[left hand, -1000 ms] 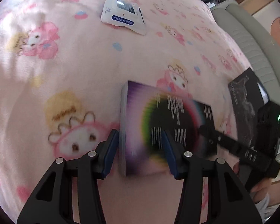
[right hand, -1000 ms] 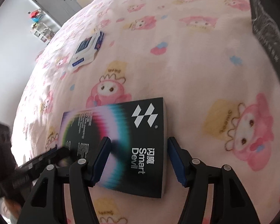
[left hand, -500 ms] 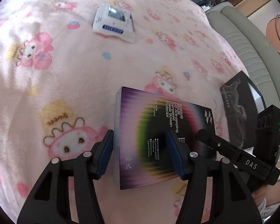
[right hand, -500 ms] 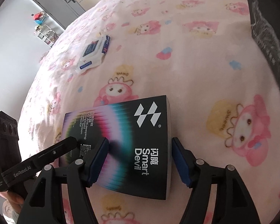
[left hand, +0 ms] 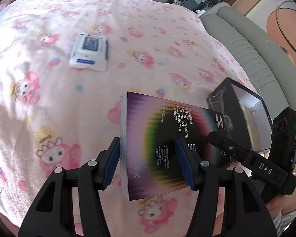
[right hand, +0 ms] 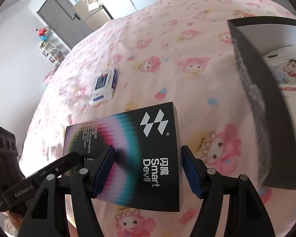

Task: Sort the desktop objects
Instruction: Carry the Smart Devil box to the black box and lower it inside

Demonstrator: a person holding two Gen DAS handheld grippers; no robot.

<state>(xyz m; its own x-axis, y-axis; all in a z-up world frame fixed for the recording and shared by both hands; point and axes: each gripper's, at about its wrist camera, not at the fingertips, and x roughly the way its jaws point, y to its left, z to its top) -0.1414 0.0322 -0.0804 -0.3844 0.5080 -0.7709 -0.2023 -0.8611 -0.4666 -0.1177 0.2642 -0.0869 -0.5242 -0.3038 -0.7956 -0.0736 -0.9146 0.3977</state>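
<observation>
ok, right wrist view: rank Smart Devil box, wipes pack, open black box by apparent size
1. Open black box: largest, though cut off at the frame edge.
2. Smart Devil box: close second; it sits nearest the camera between the right gripper fingers, which inflates it.
3. Wipes pack: clearly smallest, but also farthest away.

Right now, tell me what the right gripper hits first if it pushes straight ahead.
The right gripper already straddles the Smart Devil box, held off the pink blanket. Pushing ahead would probably only drive that box deeper between its fingers; the black box lies off to the right.
</observation>
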